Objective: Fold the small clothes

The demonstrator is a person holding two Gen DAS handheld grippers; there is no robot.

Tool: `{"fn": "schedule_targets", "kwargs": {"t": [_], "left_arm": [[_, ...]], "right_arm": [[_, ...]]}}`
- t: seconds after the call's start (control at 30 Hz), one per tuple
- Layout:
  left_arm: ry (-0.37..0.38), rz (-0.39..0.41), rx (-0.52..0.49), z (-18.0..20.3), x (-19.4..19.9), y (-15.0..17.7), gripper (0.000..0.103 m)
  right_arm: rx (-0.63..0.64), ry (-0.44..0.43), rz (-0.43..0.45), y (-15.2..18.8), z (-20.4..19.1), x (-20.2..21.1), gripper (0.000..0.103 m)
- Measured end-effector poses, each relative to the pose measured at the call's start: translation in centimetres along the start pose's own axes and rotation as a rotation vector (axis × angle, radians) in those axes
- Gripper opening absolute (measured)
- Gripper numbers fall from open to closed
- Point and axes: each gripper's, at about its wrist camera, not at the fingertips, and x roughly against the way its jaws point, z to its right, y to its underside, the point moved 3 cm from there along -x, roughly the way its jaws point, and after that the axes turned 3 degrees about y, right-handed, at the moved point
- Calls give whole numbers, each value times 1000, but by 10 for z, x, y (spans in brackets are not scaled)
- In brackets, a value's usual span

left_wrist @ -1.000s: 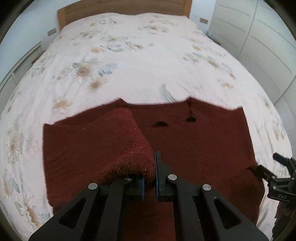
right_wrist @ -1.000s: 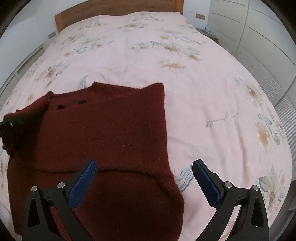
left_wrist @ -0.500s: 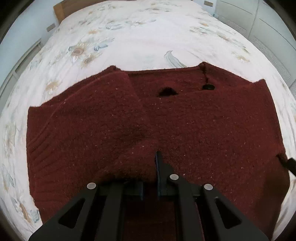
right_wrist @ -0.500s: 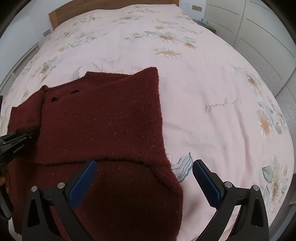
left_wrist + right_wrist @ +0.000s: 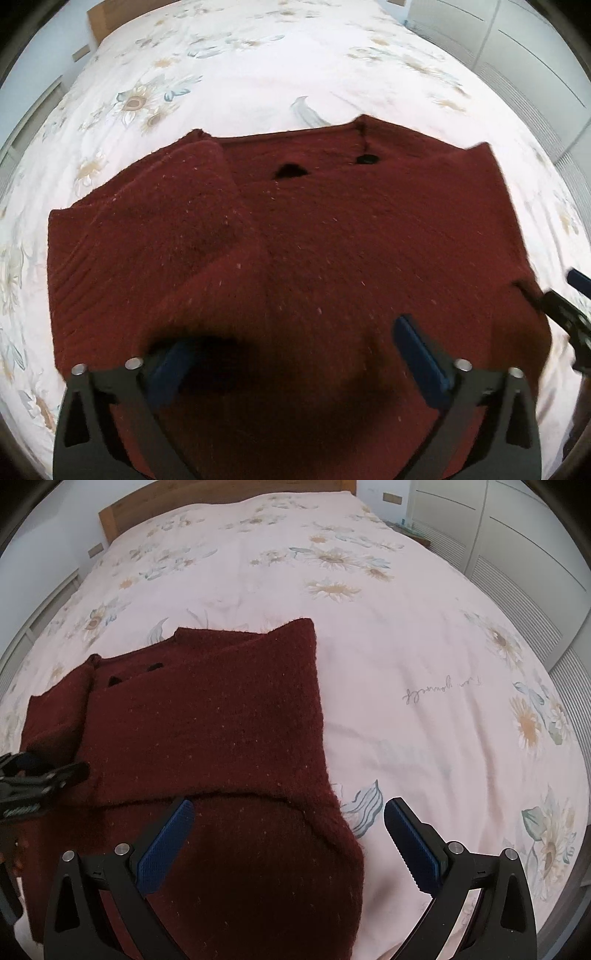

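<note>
Your left gripper [image 5: 295, 354] stands with its jaws spread wide; they have just been opening, and the fold of knit they were pinching now lies loose on the garment below, with the blue pads [image 5: 419, 356] clear of the cloth on either side. Your right gripper [image 5: 284, 843] is also spread wide and holds nothing; its left blue pad [image 5: 166, 845] hangs over the sweater while the right pad hangs over the bedcover. The dark red knitted sweater [image 5: 207, 716] lies flat on the near part of the bed, neckline toward the headboard, with two dark buttons [image 5: 365, 159] showing just below the collar edge. In the left wrist view, its left sleeve is folded inward across the body, forming a soft raised ridge that runs from the shoulder down toward your left gripper. In the right wrist view, the right side is folded over as well, giving a straight vertical edge beside the bare bedcover, and a lower layer sticks out beneath it toward you. The floral bedcover [image 5: 424, 635], pale pink with sunflower prints and a line of script lettering, spreads out beyond and to the right of the sweater. A wooden headboard [image 5: 221, 498] stands at the far end, and white louvred wardrobe doors [image 5: 517, 572] run along the right side of the room.
</note>
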Motion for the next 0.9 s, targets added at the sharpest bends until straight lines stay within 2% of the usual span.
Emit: {"fn": "schedule_targets", "kwargs": {"t": [0.13, 0.27, 0.4, 0.57, 0.7, 0.87, 0.9], "left_arm": [[8, 10, -8, -12, 18, 13, 102], [41, -32, 5, -31, 27, 33, 102], [-19, -60, 38, -62, 36, 60, 102], [-98, -86, 145, -130, 36, 81, 102], [-155, -87, 205, -171, 28, 82, 102], [-149, -88, 184, -182, 12, 72, 100], [-146, -79, 178, -182, 11, 70, 97]], "right_arm": [[-6, -7, -6, 4, 1, 0, 103], [5, -9, -11, 6, -2, -2, 103], [20, -21, -16, 8, -11, -4, 103], [50, -32, -15, 8, -26, -5, 103], [86, -42, -14, 6, -42, -4, 103], [136, -49, -15, 4, -62, -2, 103], [148, -51, -14, 2, -68, -1, 103]]}}
